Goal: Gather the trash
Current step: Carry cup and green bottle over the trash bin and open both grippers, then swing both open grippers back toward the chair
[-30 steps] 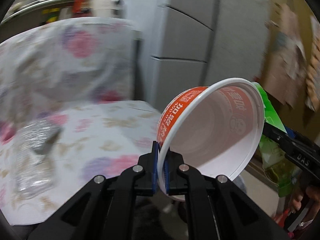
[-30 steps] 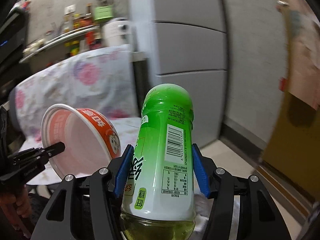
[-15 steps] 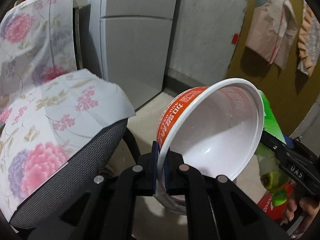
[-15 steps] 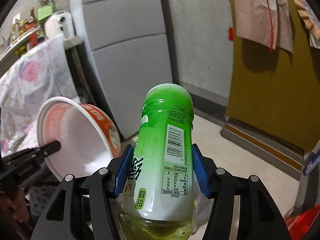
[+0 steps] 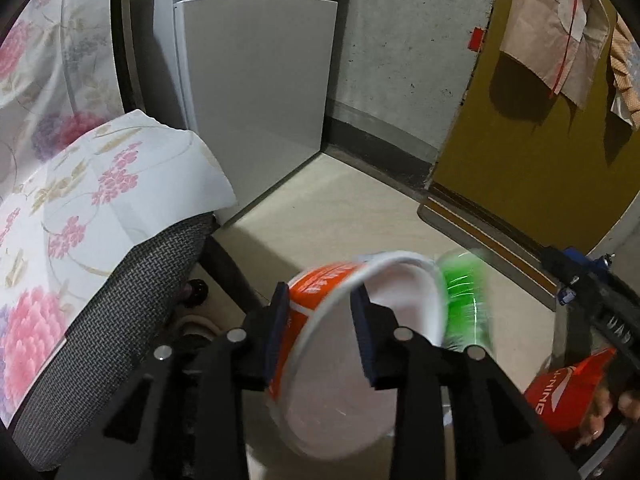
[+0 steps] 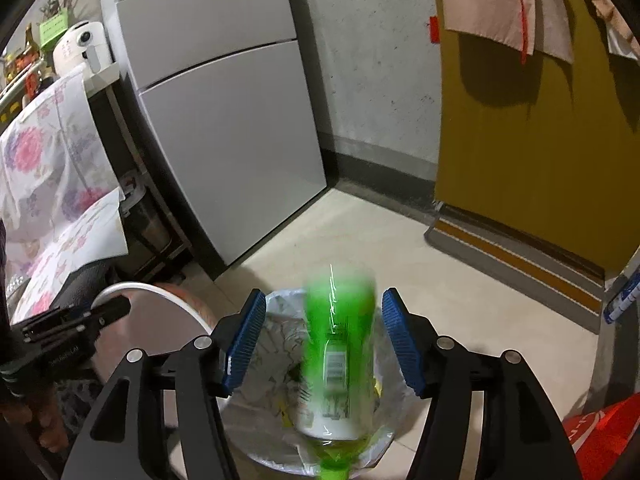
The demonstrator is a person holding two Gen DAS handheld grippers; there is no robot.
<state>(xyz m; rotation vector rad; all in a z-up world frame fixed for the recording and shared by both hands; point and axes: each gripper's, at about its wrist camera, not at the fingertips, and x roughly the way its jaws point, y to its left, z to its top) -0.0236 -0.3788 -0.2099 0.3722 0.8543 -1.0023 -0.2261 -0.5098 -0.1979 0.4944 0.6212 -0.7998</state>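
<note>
- A green bottle (image 6: 340, 344) is seen blurred between the widely parted blue pads (image 6: 244, 340) of the right gripper (image 6: 322, 340), touching neither pad.
- Half a second ago the bottle was clamped firmly between those pads; the hold has since been let go, and the bottle is judged to be falling cap-down.
- Directly below the bottle, a white-lined bin (image 6: 280, 436) is seen on the floor, close to the gripper and between its fingers in the right wrist view.
- Crumpled rubbish is already visible inside the bin.
- An orange and white noodle cup (image 5: 340, 344) sits between the pads of the left gripper (image 5: 320, 336), which have been parted.
- A moment ago the cup's rim was pinched tightly; the pads now stand well apart, one outside the wall and one inside the mouth, so the cup is judged to be released too.
- The cup is tilted, its open mouth turned to the right, with the bottle just beside its far rim in the left wrist view.
- From the right wrist view the cup is seen at the left, beside the bin; whether it is over the bin's opening cannot be told.
- For the task, both pieces of trash are judged to be at the point of disposal.
- A floral-covered chair (image 5: 100, 240) stands at the left, and a grey fridge (image 6: 224, 120) at the far left.
</note>
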